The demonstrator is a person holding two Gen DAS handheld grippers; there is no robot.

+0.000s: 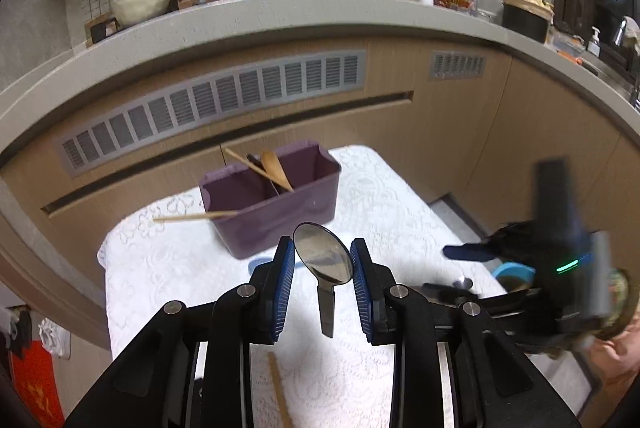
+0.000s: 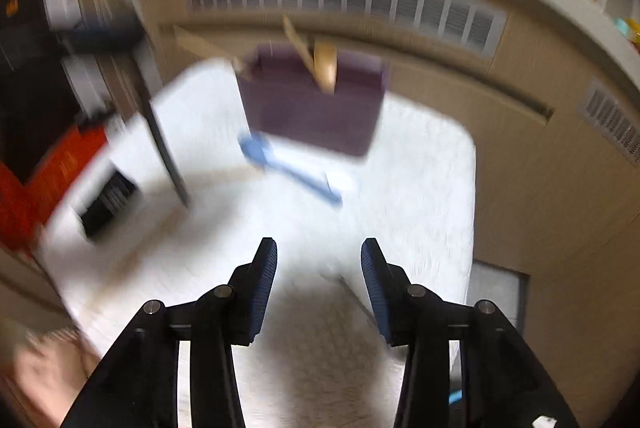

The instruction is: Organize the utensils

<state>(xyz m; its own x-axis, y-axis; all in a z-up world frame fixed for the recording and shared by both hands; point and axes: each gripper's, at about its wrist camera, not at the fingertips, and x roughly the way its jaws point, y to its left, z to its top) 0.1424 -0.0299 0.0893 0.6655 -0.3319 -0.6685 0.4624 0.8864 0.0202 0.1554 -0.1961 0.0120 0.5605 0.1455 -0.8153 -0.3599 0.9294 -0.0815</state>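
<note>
Between our left gripper (image 1: 323, 264) pads sits the metal spoon (image 1: 323, 260), bowl up, handle hanging down; pads flank the bowl, contact unclear, so we can't tell if it's clamped. Ahead, the purple caddy (image 1: 276, 204) already holds wooden utensils, likely the drop target. Right of us, the right gripper (image 2: 319, 260) is spread wide, empty, blurred; blue spoon (image 2: 288, 168) lies ahead of it.

right gripper (image 2: 319, 254) open, empty | blue spoon (image 2: 288, 168) beside purple bin (image 2: 316, 108)
</note>
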